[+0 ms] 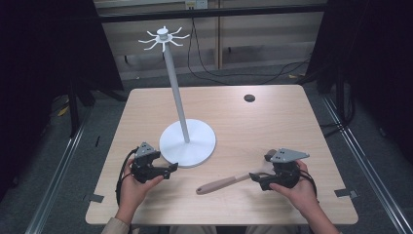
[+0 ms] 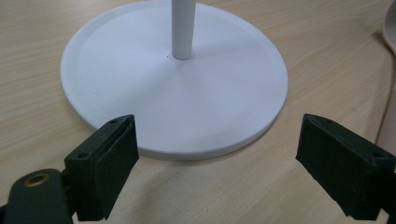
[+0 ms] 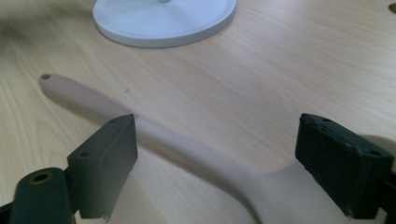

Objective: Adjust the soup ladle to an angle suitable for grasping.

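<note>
Gripping the wooden spatula: notes before contact

Straddling the wooden spatula [image 3: 187,154] with my right gripper [image 1: 258,177], jaws apart and not pressing; it lies flat on the table [image 1: 272,122], handle pointing toward the white stand [image 1: 187,142]. My left gripper [image 1: 171,168] sits open at the stand's base. Judged light, stiff, smooth (may slip). Best hold: the neck, just short of the blade, across its narrow width

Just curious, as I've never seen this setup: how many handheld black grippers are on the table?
2. The left black gripper sits by the round white stand base; the right black gripper is over the pale wooden spatula.
</note>
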### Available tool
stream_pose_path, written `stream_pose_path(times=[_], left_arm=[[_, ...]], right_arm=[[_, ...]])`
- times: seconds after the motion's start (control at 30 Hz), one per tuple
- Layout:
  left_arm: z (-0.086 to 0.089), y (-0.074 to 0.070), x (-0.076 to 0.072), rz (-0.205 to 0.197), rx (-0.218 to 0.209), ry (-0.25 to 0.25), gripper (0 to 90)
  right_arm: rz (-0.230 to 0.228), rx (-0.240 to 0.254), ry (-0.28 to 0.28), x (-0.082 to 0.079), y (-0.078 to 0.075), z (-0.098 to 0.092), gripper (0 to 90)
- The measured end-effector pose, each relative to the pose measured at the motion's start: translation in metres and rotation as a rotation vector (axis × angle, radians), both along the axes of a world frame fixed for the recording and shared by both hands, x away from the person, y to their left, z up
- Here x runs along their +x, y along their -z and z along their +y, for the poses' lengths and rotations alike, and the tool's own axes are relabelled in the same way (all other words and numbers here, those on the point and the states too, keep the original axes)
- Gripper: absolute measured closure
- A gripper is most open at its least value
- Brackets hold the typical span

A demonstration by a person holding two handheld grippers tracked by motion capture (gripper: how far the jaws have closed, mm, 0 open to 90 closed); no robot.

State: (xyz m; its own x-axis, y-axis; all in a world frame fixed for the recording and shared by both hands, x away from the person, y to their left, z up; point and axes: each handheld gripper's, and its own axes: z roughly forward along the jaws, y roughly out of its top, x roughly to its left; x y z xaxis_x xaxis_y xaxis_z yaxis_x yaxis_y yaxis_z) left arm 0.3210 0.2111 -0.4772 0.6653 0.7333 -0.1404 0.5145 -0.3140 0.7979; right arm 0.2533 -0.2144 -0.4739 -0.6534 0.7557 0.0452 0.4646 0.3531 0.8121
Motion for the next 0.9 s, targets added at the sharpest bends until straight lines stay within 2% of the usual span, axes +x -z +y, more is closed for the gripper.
stream_pose_path(times=[0.07,0.23,0.4,0.5,0.57,0.6,0.7,0.73,0.77,0.9], left_arm=[[-0.001,0.000,0.000,-0.006,0.012,0.009,12.5],[-0.004,-0.001,-0.001,-0.016,0.010,0.021,12.5],[-0.002,-0.001,-0.002,-0.016,0.011,0.017,12.8],[0.000,-0.002,-0.002,-0.018,0.013,0.012,12.8],[0.000,-0.001,-0.002,-0.019,0.015,0.009,12.8],[-0.001,-0.001,-0.003,-0.019,0.016,0.010,12.8],[0.001,-0.001,-0.004,-0.016,0.022,0.009,12.9],[0.001,0.000,-0.004,-0.014,0.012,0.005,12.9],[0.003,-0.001,-0.004,-0.016,0.024,0.001,13.0],[0.007,-0.001,-0.007,-0.016,0.008,-0.016,13.0]], right_arm=[[0.004,-0.003,-0.001,0.000,0.001,0.001,15.4],[0.015,-0.005,-0.039,-0.004,0.005,0.010,26.0],[0.032,-0.020,-0.079,-0.006,0.008,0.021,40.8],[0.035,-0.018,-0.082,-0.007,0.011,0.024,53.8],[0.043,-0.038,-0.095,-0.007,0.014,0.025,64.4],[0.043,-0.038,-0.095,-0.007,0.014,0.025,64.4],[0.044,-0.047,-0.117,-0.007,0.015,0.027,74.0],[0.045,-0.052,-0.122,-0.007,0.016,0.028,75.8],[0.047,-0.053,-0.125,-0.007,0.017,0.029,78.2],[0.070,-0.078,-0.161,-0.006,0.024,0.038,87.4]])
